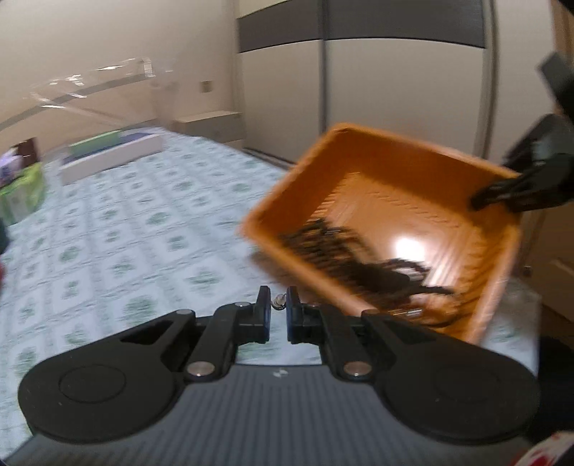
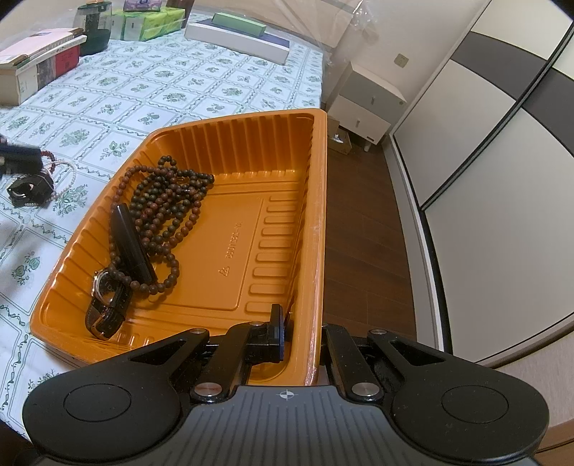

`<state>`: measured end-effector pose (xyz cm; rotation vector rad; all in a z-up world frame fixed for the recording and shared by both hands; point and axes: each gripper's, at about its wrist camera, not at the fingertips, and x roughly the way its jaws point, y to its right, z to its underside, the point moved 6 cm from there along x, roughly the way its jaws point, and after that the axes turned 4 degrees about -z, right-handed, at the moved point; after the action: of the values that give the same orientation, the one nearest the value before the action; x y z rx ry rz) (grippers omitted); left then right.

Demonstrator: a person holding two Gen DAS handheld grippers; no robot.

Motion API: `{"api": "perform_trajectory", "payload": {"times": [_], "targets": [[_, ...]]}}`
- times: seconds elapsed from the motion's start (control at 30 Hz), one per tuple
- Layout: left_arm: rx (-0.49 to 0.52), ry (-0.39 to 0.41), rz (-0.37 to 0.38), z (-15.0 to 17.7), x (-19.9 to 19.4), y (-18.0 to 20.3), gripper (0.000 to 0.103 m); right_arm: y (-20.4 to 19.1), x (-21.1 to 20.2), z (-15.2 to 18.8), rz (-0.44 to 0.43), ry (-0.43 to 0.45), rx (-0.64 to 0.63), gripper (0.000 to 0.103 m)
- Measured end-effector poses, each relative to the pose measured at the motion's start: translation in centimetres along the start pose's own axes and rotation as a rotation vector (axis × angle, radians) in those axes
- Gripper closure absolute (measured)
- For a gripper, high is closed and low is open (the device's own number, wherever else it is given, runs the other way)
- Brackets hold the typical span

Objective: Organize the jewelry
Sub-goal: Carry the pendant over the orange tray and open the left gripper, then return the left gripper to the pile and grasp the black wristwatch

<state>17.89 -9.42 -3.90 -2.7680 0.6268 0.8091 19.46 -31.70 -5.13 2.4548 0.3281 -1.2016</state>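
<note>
1. Right gripper [image 2: 301, 322]: jaws clamped on the right long wall of the orange tray [image 2: 280, 150], near its close corner. One finger sits inside the tray, the other outside.
2. Tray sits at the table's right edge, on the floral tablecloth [image 2: 150, 89]. Its long axis runs away from the right camera, and its right rim hangs over the brown floor [image 2: 362, 222].
3. Tray contents are bunched in the near-left part:
   - wristwatch [image 2: 106, 304] nearest, strap folded;
   - black stick-shaped item [image 2: 132, 247] lying on the beads, long axis pointing away and slightly left; can't tell what it is;
   - dark bead necklace [image 2: 168, 200] in loose coils, spreading toward the tray centre.
4. Left gripper [image 1: 278, 304]: jaws nearly closed on a small silvery item [image 1: 279, 300] pinched at the tips. Too small to identify. The view is motion-blurred, with the tray to its right and the beads visible inside.
5. On the cloth left of the tray: pale bead bracelet [image 2: 66, 182] and a red one [image 2: 48, 156], beside the left gripper as seen from the right camera.
6. Far end of table: books [image 2: 39, 57], green boxes [image 2: 154, 23], white flat box [image 2: 236, 39].
7. Beyond: white nightstand [image 2: 369, 104], wardrobe doors [image 2: 484, 118].
</note>
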Motion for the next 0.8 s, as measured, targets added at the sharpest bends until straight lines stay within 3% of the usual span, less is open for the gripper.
{"api": "perform_trajectory", "payload": {"times": [0.23,0.73,0.8], "targets": [[0.03,0.001,0.114,-0.7,0.6,5.7,0.096,0.0,0.0,-0.1,-0.002,0.001,0.003,0.099],[0.058,-0.016,0.153,-0.7,1.6,8.4,0.096,0.0,-0.1,-0.1,-0.005,0.003,0.006,0.099],[0.054,-0.028,0.163,-0.6,1.7,8.6,0.092,0.0,-0.1,-0.1,-0.005,0.003,0.006,0.099]]}}
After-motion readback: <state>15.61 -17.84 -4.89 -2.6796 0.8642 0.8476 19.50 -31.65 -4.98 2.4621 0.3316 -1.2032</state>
